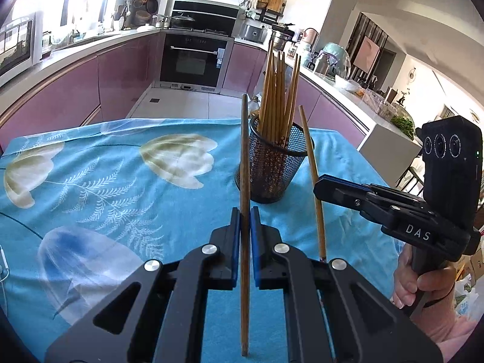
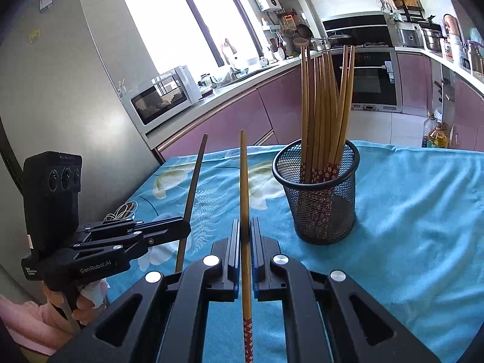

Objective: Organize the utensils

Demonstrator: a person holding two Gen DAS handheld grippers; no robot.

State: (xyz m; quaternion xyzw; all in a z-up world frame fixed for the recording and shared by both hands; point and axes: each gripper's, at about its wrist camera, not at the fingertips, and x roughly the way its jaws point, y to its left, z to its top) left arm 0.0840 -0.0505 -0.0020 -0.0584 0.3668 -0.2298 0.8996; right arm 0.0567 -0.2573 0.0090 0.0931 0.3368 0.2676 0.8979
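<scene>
Both grippers — left gripper [image 1: 245, 220] and right gripper [image 2: 244, 233] — tilt downward, each clamping one upright chopstick [image 1: 244, 166] above the tablecloth [image 1: 106, 181].

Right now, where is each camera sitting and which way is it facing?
Left wrist: on the left gripper, looking over the blue cloth at the mesh cup; right gripper and a hand show.
Right wrist: on the right gripper, facing the same cup; left gripper and hand show.
Shared: cup, cloth, both held chopsticks, oven.

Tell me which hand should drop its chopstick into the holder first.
Right, probably. The right gripper and its chopstick sit closer to the mesh holder; the left gripper looks farther back.
</scene>
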